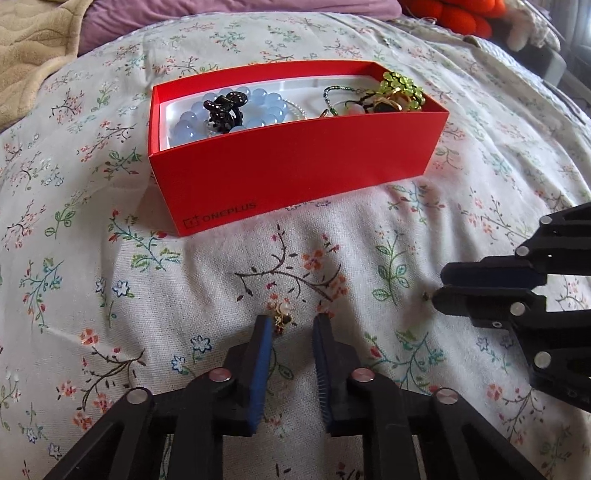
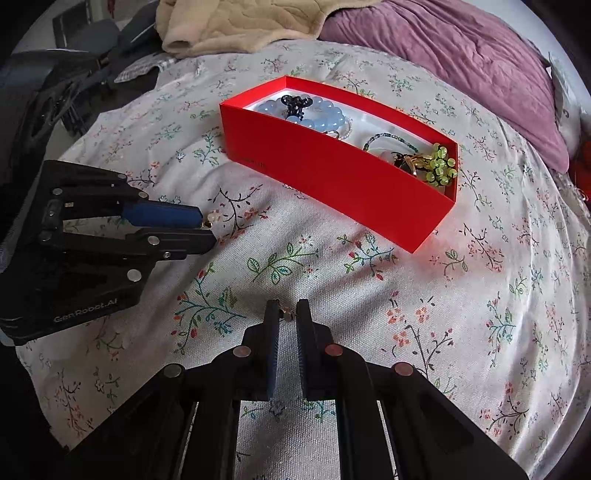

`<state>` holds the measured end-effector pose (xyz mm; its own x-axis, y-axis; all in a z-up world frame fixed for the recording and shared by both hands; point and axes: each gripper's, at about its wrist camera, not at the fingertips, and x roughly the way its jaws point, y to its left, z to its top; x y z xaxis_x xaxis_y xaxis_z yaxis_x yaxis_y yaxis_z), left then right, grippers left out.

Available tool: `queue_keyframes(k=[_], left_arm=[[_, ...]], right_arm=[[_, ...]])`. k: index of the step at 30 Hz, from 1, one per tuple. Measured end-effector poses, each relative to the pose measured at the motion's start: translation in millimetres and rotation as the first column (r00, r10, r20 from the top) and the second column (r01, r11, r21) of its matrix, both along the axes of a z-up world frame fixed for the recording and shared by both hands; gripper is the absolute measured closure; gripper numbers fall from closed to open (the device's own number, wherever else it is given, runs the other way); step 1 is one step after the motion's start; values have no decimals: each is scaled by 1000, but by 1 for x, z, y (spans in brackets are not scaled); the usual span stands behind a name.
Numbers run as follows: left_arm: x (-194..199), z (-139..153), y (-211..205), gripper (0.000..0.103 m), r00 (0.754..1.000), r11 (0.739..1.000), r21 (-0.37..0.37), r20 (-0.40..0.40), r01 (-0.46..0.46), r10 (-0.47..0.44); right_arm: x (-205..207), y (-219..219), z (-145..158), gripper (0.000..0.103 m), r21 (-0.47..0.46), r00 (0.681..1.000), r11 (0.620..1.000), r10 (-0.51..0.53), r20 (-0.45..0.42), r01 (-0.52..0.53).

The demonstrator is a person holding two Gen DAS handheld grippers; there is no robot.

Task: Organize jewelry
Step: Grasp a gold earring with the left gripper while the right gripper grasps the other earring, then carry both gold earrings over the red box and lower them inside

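Observation:
A red OnePlus box lies on the floral bedspread and holds blue beads, a black hair clip and green bead jewelry. My left gripper is open low over the sheet, with a small gold and pearl earring touching its left fingertip. My right gripper is nearly closed around a tiny gold earring at its tips; whether it grips it is unclear.
A beige blanket and a purple quilt lie behind the box. Orange plush sits at the far right. Dark equipment stands off the bed's left edge.

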<state>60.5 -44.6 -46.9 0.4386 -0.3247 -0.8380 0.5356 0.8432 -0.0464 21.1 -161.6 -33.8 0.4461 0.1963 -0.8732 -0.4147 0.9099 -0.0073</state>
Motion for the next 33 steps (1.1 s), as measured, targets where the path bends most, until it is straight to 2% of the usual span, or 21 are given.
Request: queue_keyframes(k=[4, 11, 16, 33], left_arm=[[-2, -2, -7, 98, 1000, 999, 35, 11, 9, -9], [-1, -1, -13, 103, 1000, 997, 71, 8, 2, -3], [-1, 3, -10, 103, 1000, 999, 51, -13, -3, 4], [-13, 28, 5, 103, 997, 999, -35, -76, -25, 23]], right_arm=[[-2, -5, 6, 93, 5, 1000, 1000, -5, 10, 5], [-3, -12, 7, 93, 1, 1000, 1000, -27, 6, 27], [-3, -13, 8, 93, -17, 998, 998, -53, -14, 53], [-5, -17, 30, 93, 24, 988, 991, -130, -78, 132]])
